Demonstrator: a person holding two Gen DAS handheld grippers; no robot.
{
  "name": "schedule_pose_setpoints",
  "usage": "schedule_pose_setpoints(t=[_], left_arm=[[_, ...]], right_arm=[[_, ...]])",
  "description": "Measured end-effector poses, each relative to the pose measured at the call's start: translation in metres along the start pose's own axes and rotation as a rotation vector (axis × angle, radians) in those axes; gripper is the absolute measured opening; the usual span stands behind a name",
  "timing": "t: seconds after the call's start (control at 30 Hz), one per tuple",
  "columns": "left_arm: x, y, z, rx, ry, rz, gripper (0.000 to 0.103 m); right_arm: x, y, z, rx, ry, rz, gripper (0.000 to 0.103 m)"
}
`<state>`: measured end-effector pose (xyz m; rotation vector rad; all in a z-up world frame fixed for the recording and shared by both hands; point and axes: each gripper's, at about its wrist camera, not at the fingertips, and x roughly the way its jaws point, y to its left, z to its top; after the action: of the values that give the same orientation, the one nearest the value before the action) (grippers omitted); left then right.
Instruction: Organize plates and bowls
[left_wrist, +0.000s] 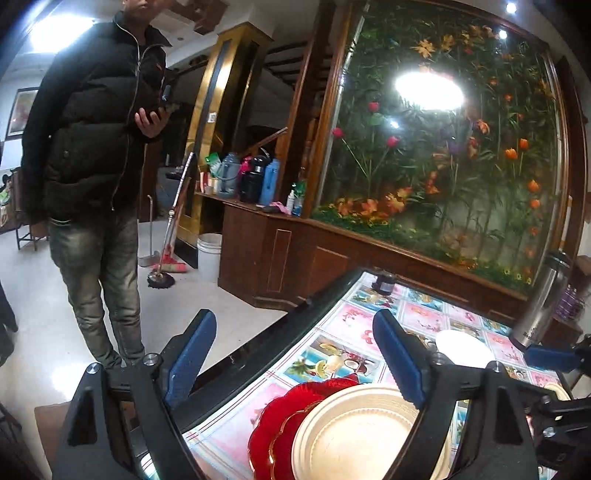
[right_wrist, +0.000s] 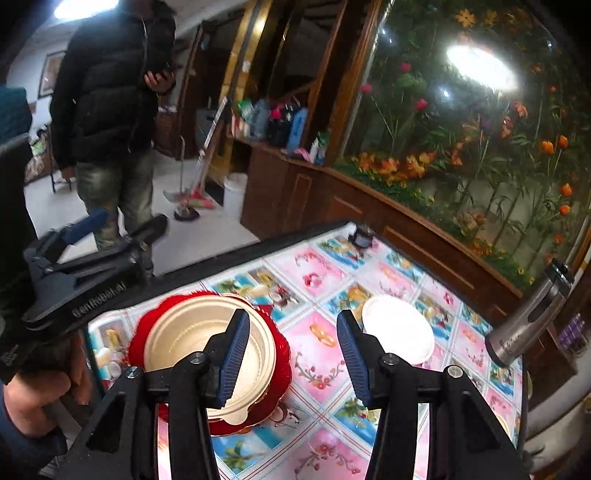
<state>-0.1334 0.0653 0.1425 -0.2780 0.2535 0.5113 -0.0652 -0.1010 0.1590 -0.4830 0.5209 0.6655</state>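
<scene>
Resting on the table (right_wrist: 317, 354), whose cloth is printed with pink flower and blue fruit squares, the gold plate (right_wrist: 192, 332) lies on top of a red scalloped plate (right_wrist: 282, 373) near the table's left edge, the red rim showing all round it. To the right of the gold plate, apart from it on the same cloth, lies a white plate (right_wrist: 400, 328), and farther right a steel flask (right_wrist: 528, 321) stands near the table's far right edge. Beyond the gold plate, at the far corner of the table, sits a small dark jar (right_wrist: 362, 236). The right gripper (right_wrist: 291, 354) hovers above the cloth with its blue pads moderately apart and nothing between them; its left pad overlaps the gold plate in the right wrist view, whether touching it I cannot tell. The left gripper (left_wrist: 295, 362) is spread wide and holds nothing, poised over the table's left edge just beside the gold plate. Past the table's left edge a person in a black puffer jacket (left_wrist: 92, 122) stands on the pale floor, holding a phone.
</scene>
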Motion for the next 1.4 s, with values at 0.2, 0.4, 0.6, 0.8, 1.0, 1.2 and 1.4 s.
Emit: schedule_pose_setpoints(t=[0.2, 0.4, 0.6, 0.8, 1.0, 1.2, 1.4], left_arm=[[0.022, 0.002, 0.01, -0.018, 0.072, -0.043, 0.086], [0.022, 0.019, 0.01, -0.019, 0.084, -0.017, 0.086], [0.022, 0.02, 0.012, -0.019, 0.072, -0.009, 0.086], [0.023, 0.005, 0.015, -0.004, 0.106, -0.06, 0.086], [0.023, -0.037, 0.011, 0.053, 0.216, -0.227, 0.086], [0.016, -0.084, 0.002, 0.113, 0.282, -0.35, 0.086], [0.013, -0.098, -0.006, 0.134, 0.297, -0.369, 0.086]], right_arm=[[0.02, 0.008, 0.021, -0.02, 0.061, -0.097, 0.053], [0.027, 0.007, 0.028, 0.034, 0.096, -0.044, 0.053], [0.022, 0.018, 0.028, 0.01, 0.079, -0.053, 0.053], [0.019, 0.005, 0.026, 0.043, 0.078, -0.036, 0.053], [0.027, -0.055, 0.005, 0.218, 0.128, 0.003, 0.053], [0.035, -0.13, -0.029, 0.441, 0.169, 0.023, 0.053], [0.049, -0.185, -0.058, 0.59, 0.196, 0.023, 0.053]])
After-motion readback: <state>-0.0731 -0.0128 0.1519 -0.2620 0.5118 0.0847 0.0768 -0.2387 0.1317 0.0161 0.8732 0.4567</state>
